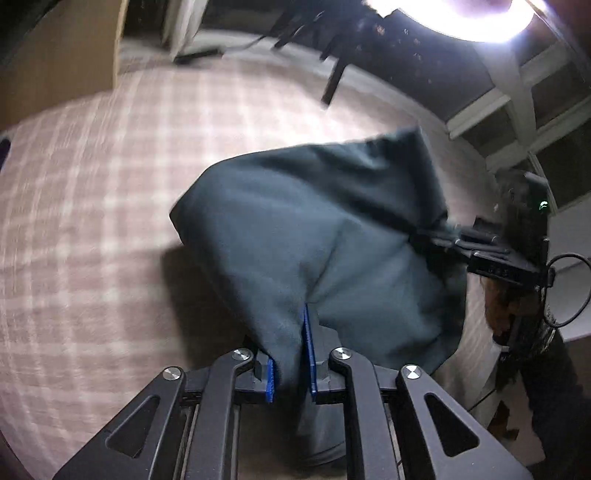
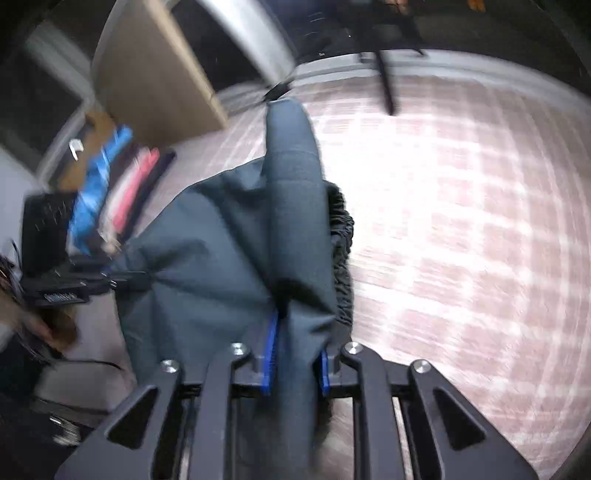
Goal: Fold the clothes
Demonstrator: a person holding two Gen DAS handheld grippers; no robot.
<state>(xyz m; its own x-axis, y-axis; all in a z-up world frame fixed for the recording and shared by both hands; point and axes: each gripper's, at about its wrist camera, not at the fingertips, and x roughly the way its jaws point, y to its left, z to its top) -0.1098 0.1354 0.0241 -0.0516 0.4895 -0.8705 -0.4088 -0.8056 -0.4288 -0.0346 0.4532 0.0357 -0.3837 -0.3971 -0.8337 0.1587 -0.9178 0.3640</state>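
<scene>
A dark teal garment [image 1: 314,236] hangs lifted above a pink checked bed cover [image 1: 110,192]. My left gripper [image 1: 291,354] is shut on one edge of it, cloth pinched between its blue pads [image 1: 308,347]. My right gripper [image 2: 295,354] is shut on another edge of the same garment [image 2: 229,251], which drapes forward with a black gathered waistband [image 2: 341,251] at its right side. Each gripper shows in the other's view: the right one [image 1: 436,238] at the garment's right, the left one [image 2: 125,277] at its left. Both views are motion-blurred.
The checked bed cover [image 2: 461,221] fills the right side of the right wrist view. A stack of folded colourful clothes [image 2: 110,192] lies at the left near a wooden board [image 2: 155,74]. A bright lamp [image 1: 461,14] and a window frame [image 1: 517,103] are at the upper right.
</scene>
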